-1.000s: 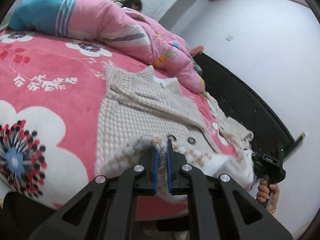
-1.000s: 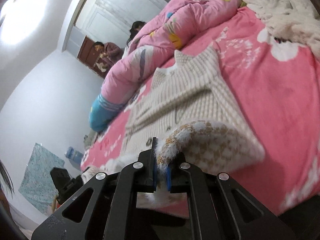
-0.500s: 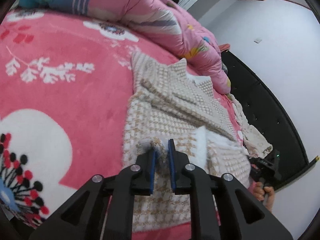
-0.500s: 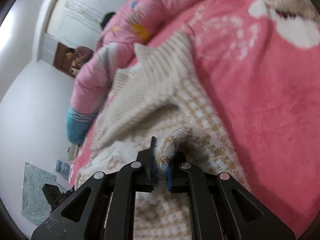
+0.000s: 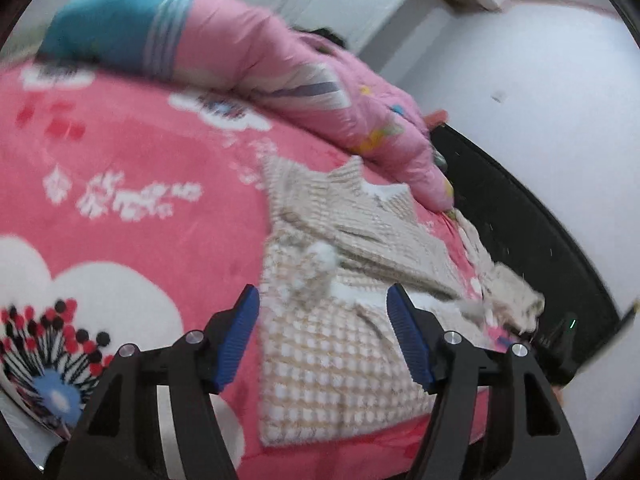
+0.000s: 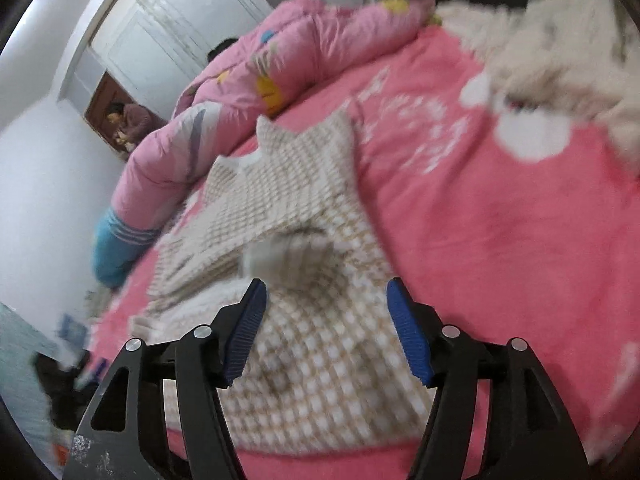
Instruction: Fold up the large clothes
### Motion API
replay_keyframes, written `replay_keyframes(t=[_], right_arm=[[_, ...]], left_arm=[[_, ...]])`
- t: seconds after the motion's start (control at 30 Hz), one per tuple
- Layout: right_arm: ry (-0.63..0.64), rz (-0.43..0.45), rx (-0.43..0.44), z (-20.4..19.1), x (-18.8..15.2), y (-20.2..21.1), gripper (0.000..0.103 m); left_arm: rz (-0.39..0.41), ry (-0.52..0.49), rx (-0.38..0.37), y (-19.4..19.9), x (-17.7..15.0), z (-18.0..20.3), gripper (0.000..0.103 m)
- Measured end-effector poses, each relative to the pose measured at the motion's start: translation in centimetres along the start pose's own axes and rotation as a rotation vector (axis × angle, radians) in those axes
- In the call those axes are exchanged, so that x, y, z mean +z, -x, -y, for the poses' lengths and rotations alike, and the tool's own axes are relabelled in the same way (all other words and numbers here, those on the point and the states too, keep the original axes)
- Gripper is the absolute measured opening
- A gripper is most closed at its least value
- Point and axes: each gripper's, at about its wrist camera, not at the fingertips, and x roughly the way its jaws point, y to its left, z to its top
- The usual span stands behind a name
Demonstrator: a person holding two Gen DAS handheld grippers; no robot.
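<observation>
Jaws of left gripper (image 5: 323, 338) and right gripper (image 6: 325, 328) gape wide over beige checked fleecy garment (image 5: 340, 364); its springy fold may flop open.

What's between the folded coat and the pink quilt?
Left wrist view: only a thin strip of the red flowered blanket separates the coat from the pink quilt; the collar nearly reaches it.

A home bedroom: a bed (image 5: 132, 168) under a pink floral blanket, a rolled pink quilt (image 6: 248, 92), a dark headboard (image 5: 516, 232), white panelled doors (image 6: 176, 28).
</observation>
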Motion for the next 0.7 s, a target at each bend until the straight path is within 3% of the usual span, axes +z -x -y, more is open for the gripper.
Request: replay_keyframes(t=[0.2, 0.27, 0.33, 0.37, 0.43, 0.6, 0.7], right_arm=[[0.271, -0.056, 0.026, -7.1, -3.3, -0.3, 0.061], [0.388, -0.082, -0.014, -9.5, -4.9, -1.5, 0.061], [0.455, -0.13, -0.061, -10.4, -6.2, -3.7, 0.061], [0.467, -0.161, -0.087, -10.3, -6.8, -5.0, 0.063], [0.443, -0.24, -0.118, -9.1, -7.6, -7.8, 0.064], [0.409, -0.229, -0.14, -9.6, -6.7, -6.8, 0.065], [0.445, -0.165, -0.124, -11.2, -6.4, -5.1, 0.065]], left_arm=[[-0.085, -0.194, -0.033, -2.4, -2.7, 5.9, 0.064], [-0.155, -0.237, -0.014, -4.8, -4.0, 7.3, 0.064], [-0.21, -0.257, 0.051, -7.2, -5.2, 7.6, 0.064], [-0.25, -0.26, 0.097, -8.6, -5.9, 7.2, 0.065], [-0.271, -0.24, 0.12, -9.9, -6.5, 6.4, 0.065], [-0.249, -0.222, 0.11, -9.4, -6.5, 6.3, 0.065], [-0.246, -0.214, 0.101, -9.3, -6.6, 6.1, 0.065]])
